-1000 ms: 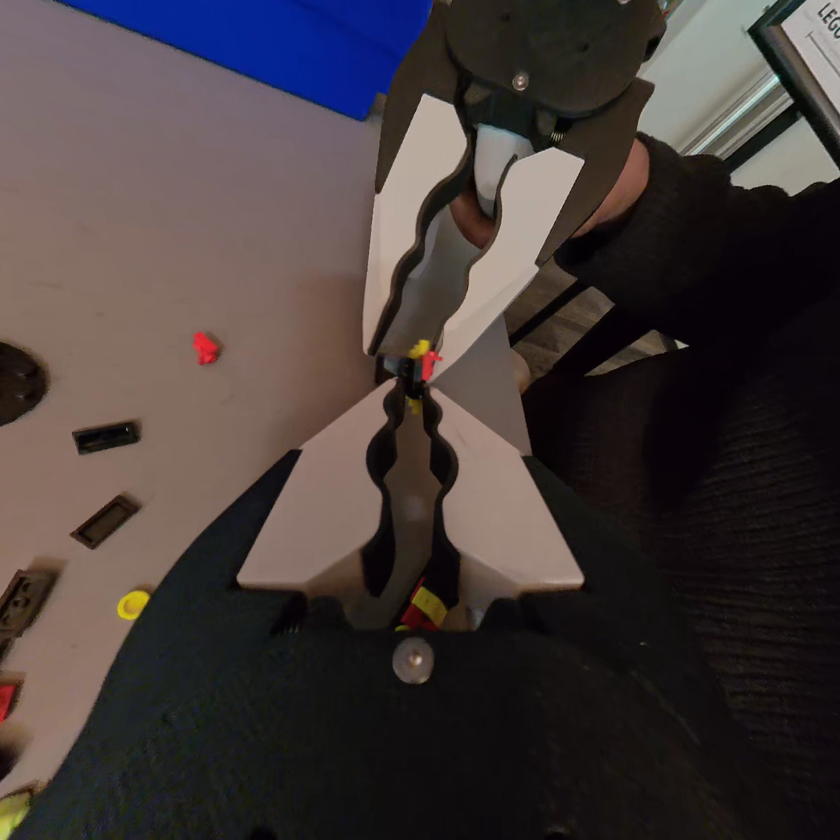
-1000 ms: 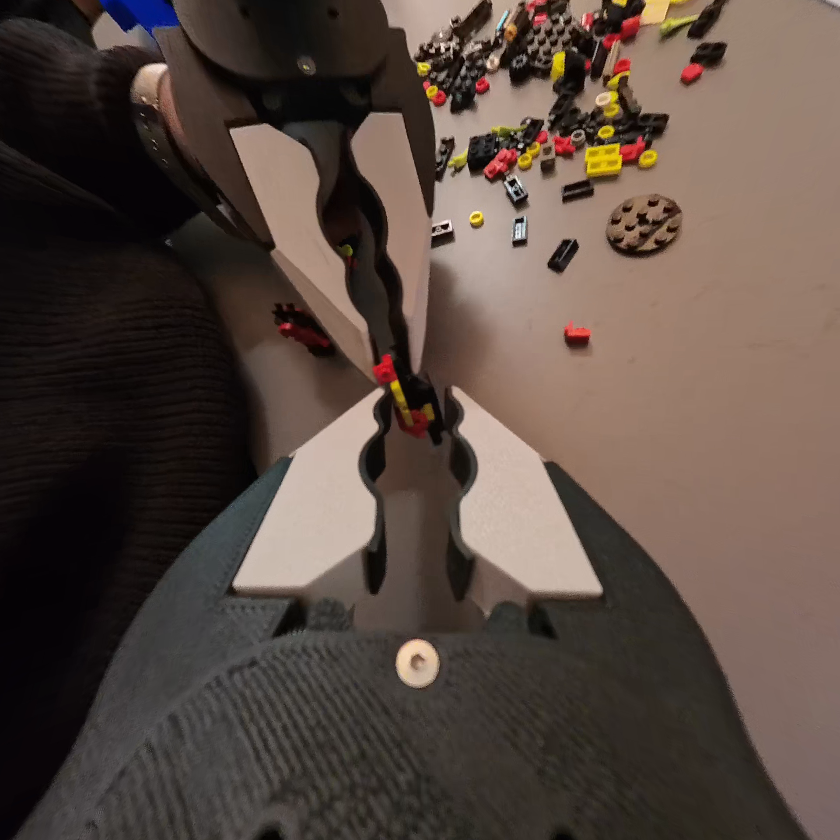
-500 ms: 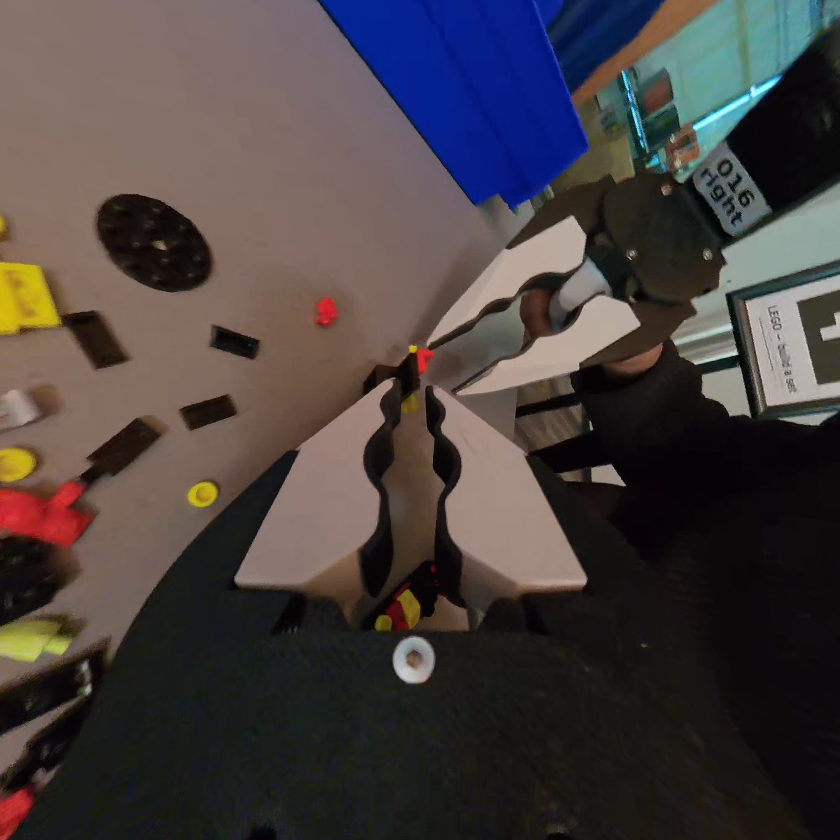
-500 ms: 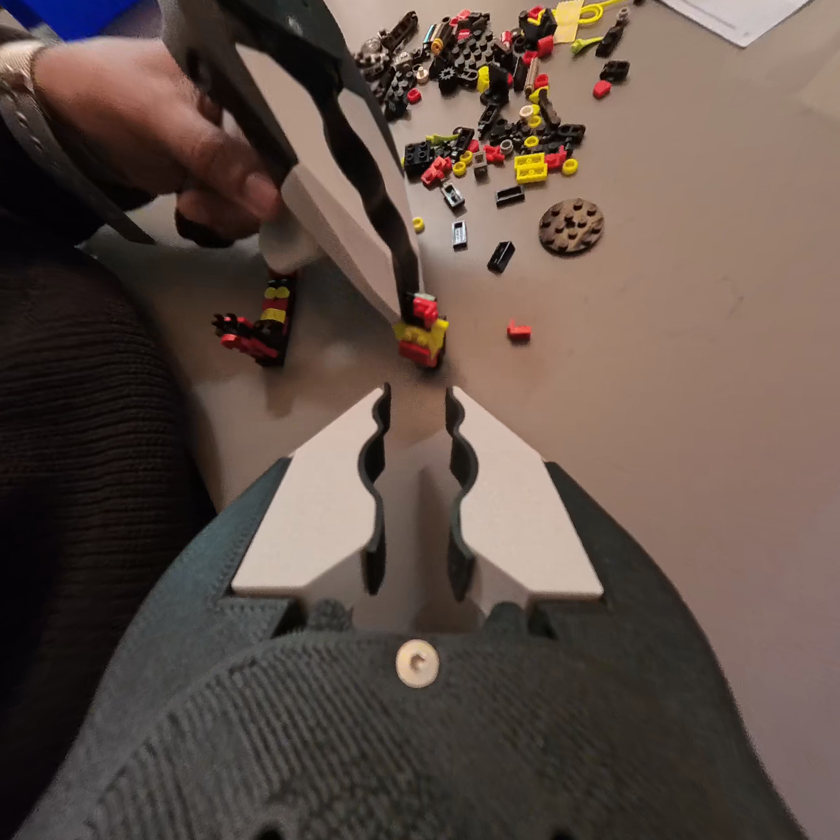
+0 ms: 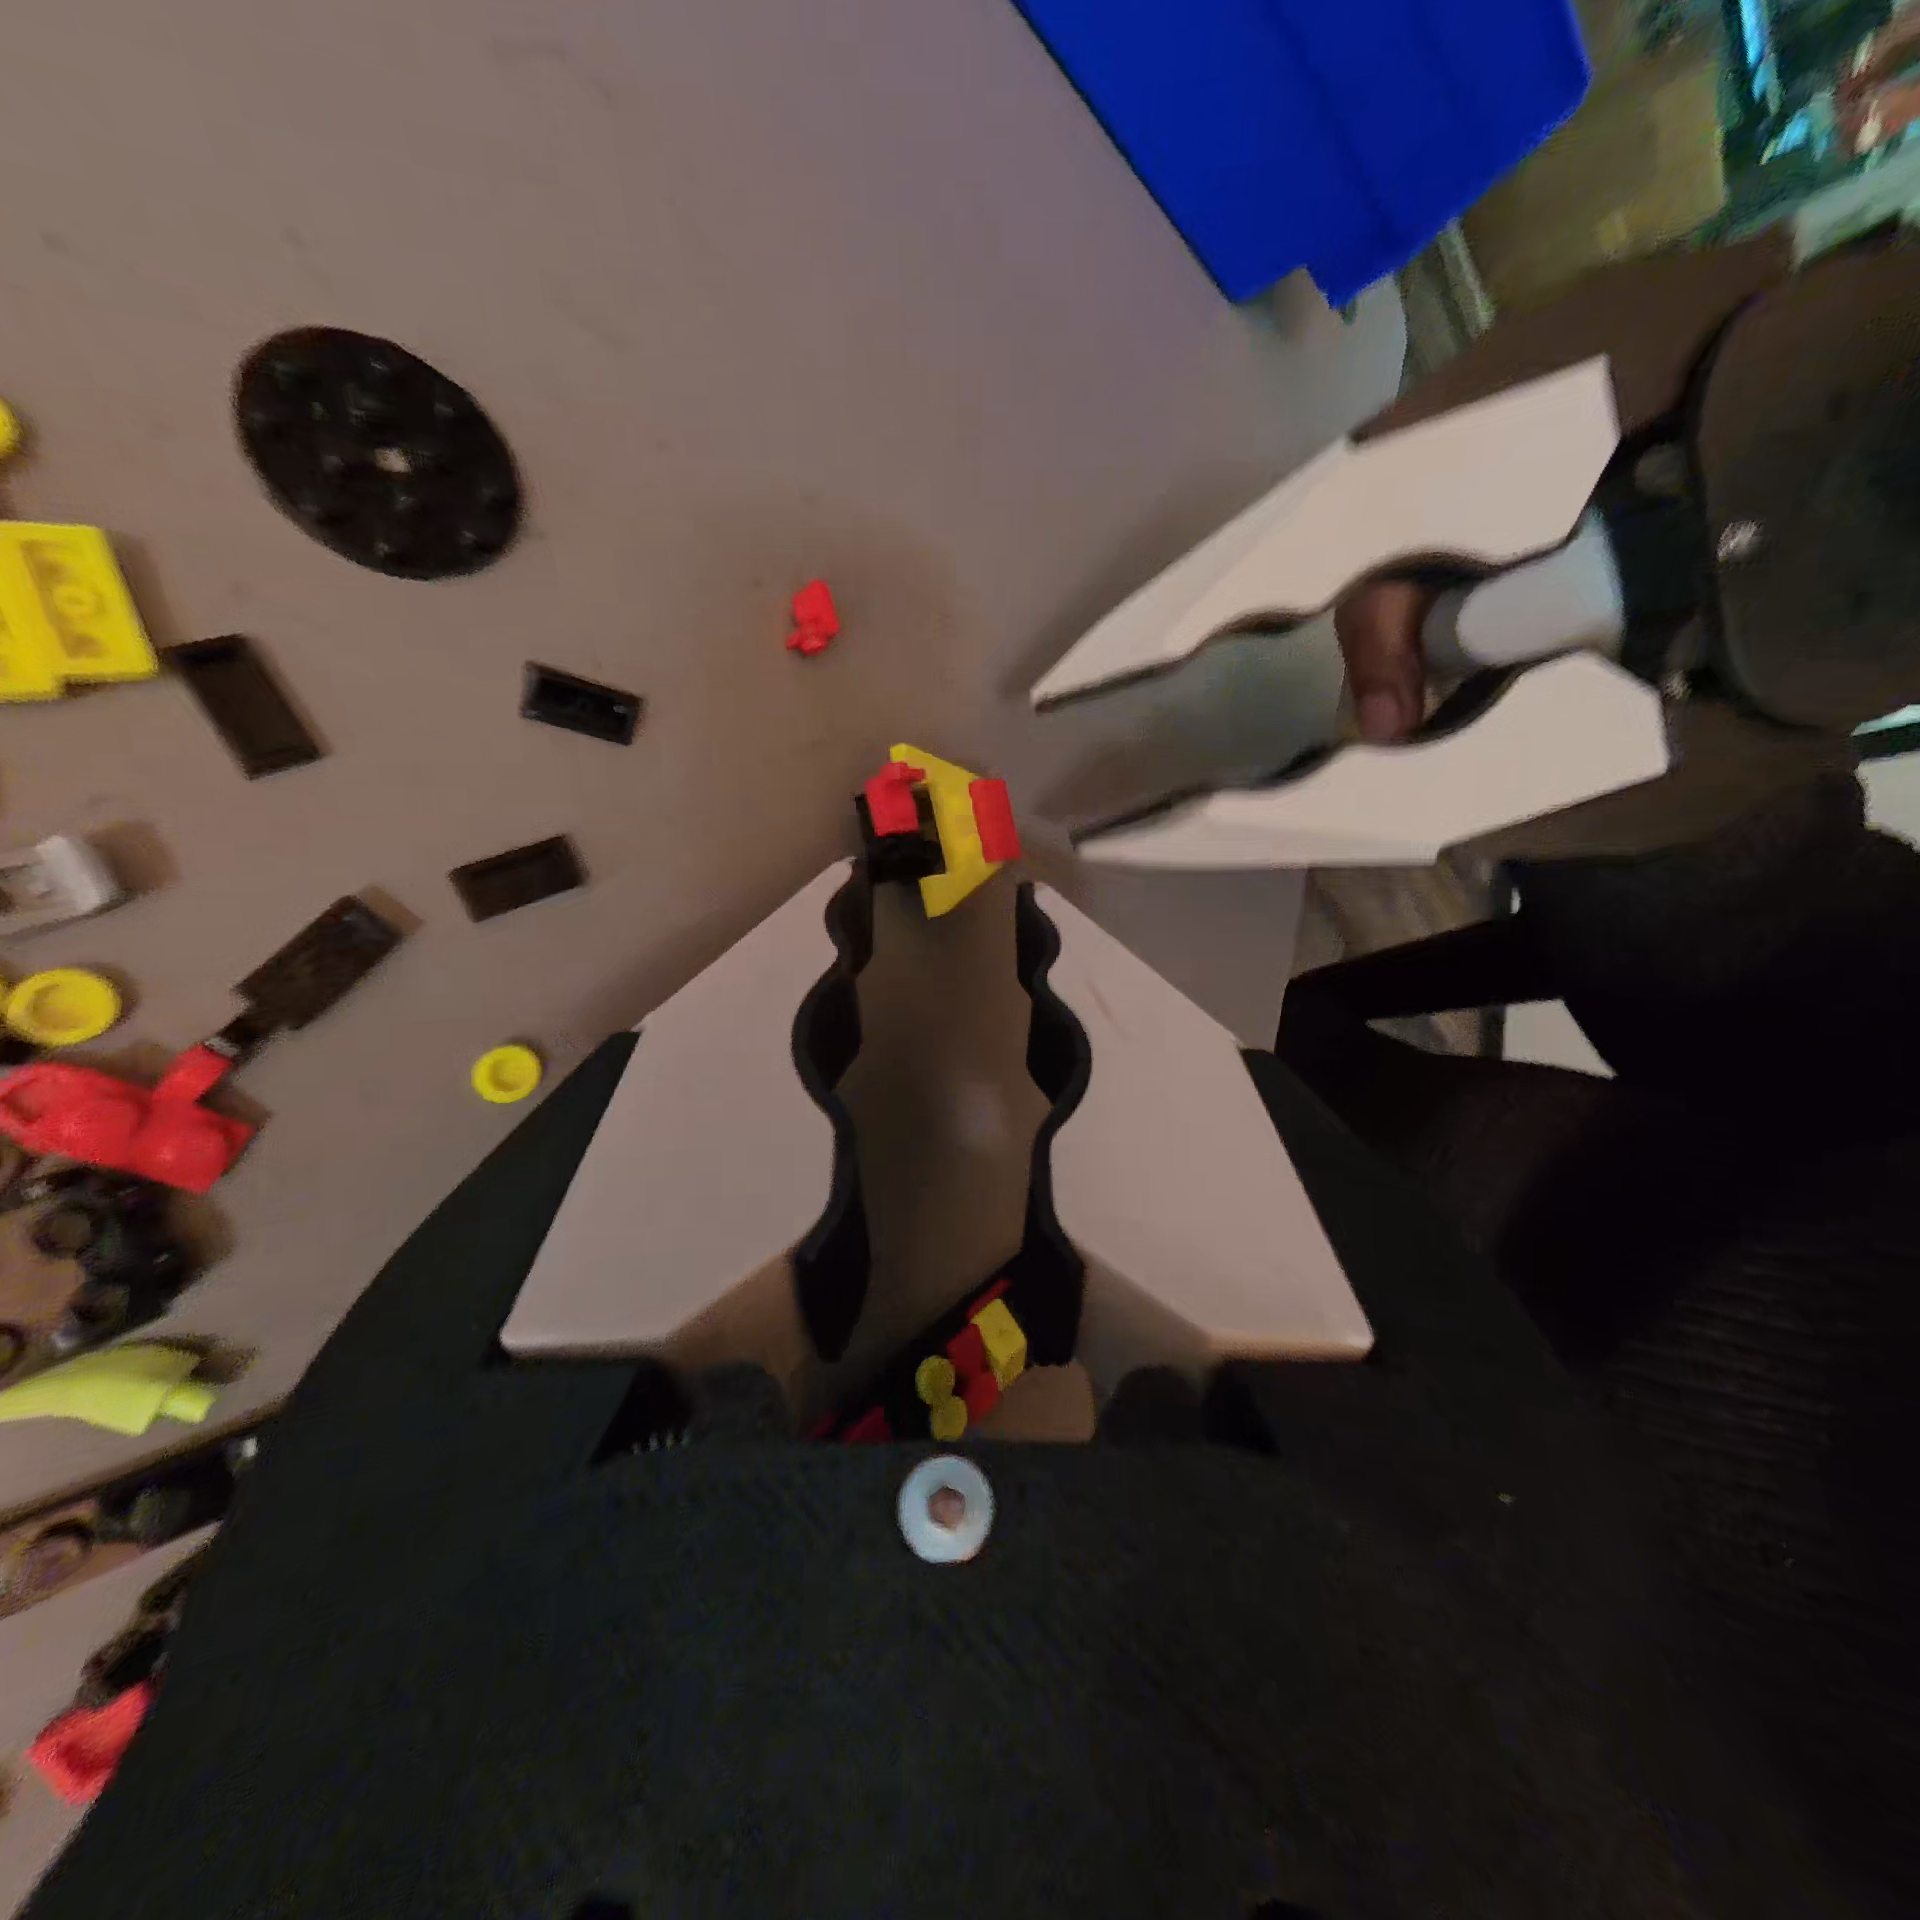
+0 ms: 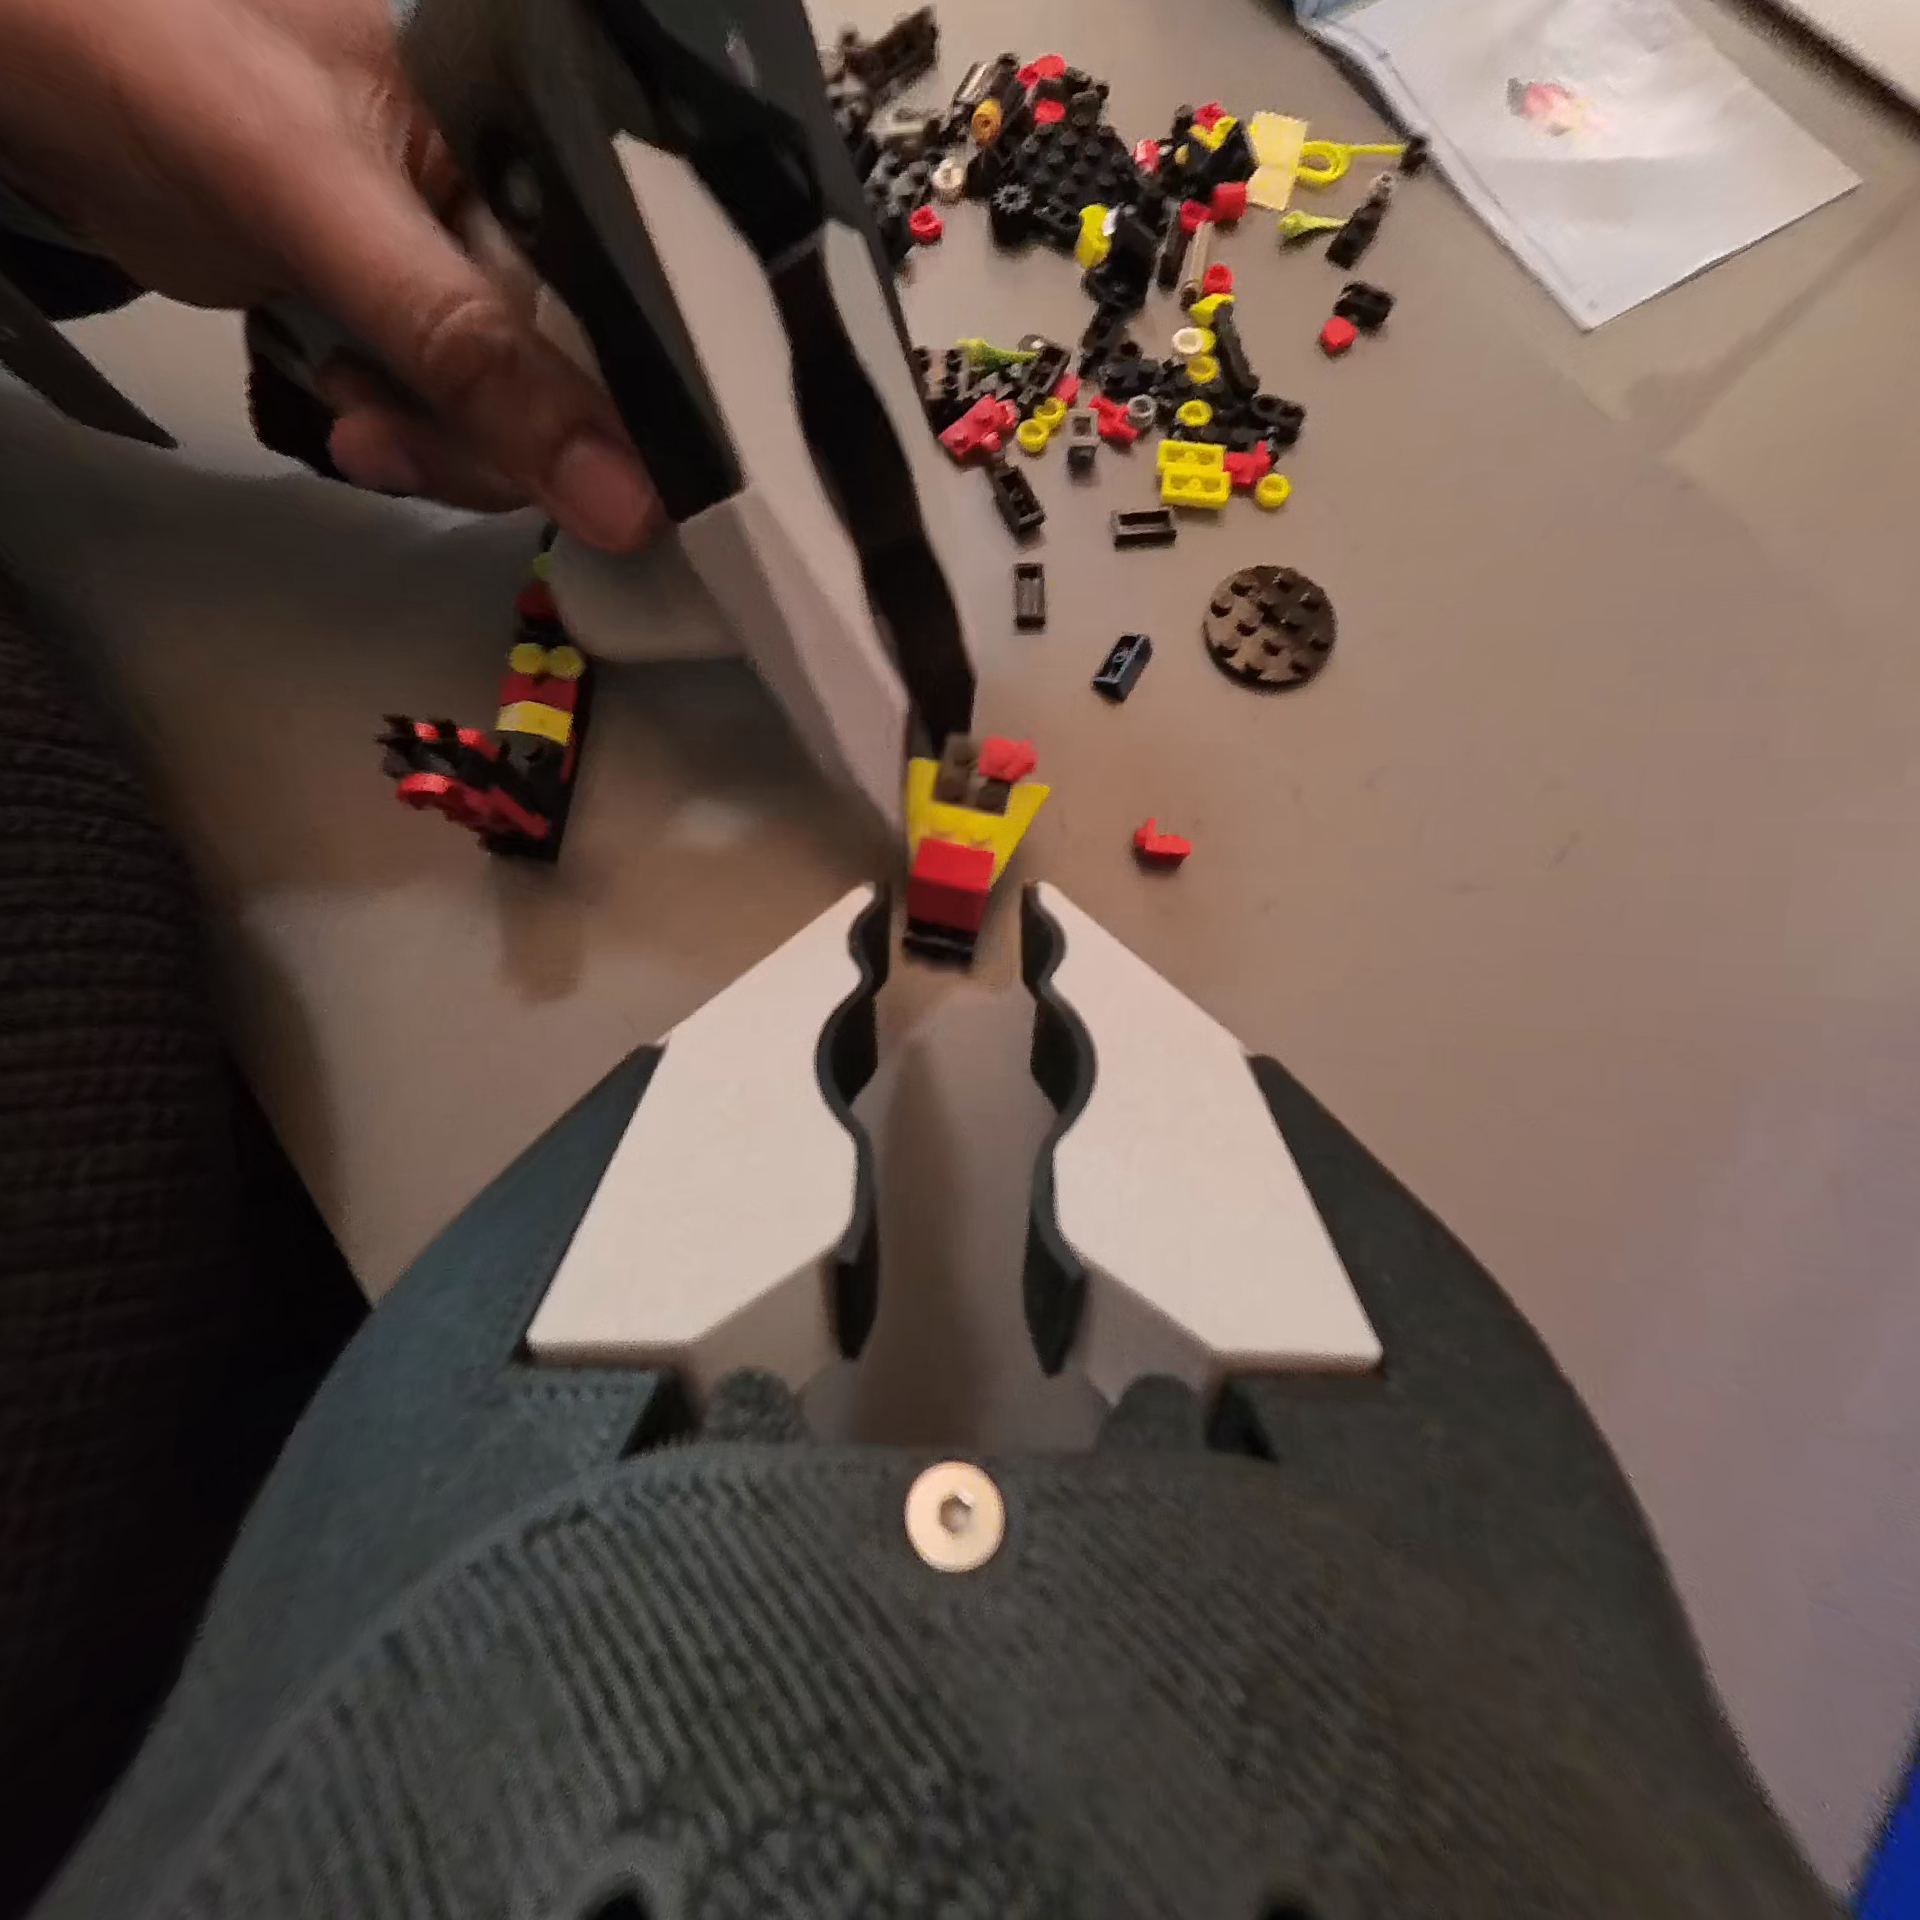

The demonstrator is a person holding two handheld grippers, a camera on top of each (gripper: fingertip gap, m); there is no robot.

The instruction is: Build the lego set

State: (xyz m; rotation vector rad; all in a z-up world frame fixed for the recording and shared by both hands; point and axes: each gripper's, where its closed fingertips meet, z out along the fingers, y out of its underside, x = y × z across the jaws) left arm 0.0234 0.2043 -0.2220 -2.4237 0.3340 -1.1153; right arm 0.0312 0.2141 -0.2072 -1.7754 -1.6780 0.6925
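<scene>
A small red, yellow and black lego assembly (image 5: 935, 821) lies on the tan table (image 5: 644, 260), also in the right wrist view (image 6: 961, 831). My left gripper (image 5: 940, 883) is open, its tips just short of the assembly on either side. It shows from the side in the right wrist view (image 6: 920, 758), its tip right above the assembly. My right gripper (image 6: 951, 904) is open and empty, its tips at the assembly's near end. It reaches in from the right in the left wrist view (image 5: 1055, 764).
A larger black, red and yellow build (image 6: 509, 748) lies to the left by the person's hand. A small red piece (image 6: 1161, 844), a round black plate (image 6: 1270, 625), a pile of loose pieces (image 6: 1122, 260) and a booklet (image 6: 1610, 156) lie farther off. A blue bin (image 5: 1299, 135) stands at the back. My two grippers' fingertips are within a few centimetres of each other. Between my right fingertips and the small red piece (image 6: 1161, 844) there is roughly 4 centimetres. Look for it in the left wrist view (image 5: 823, 610) too.
The left gripper brought the small assembly down onto the table and opened its jaws. The right gripper let go, drew back, then came up to the assembly again, still open.
</scene>
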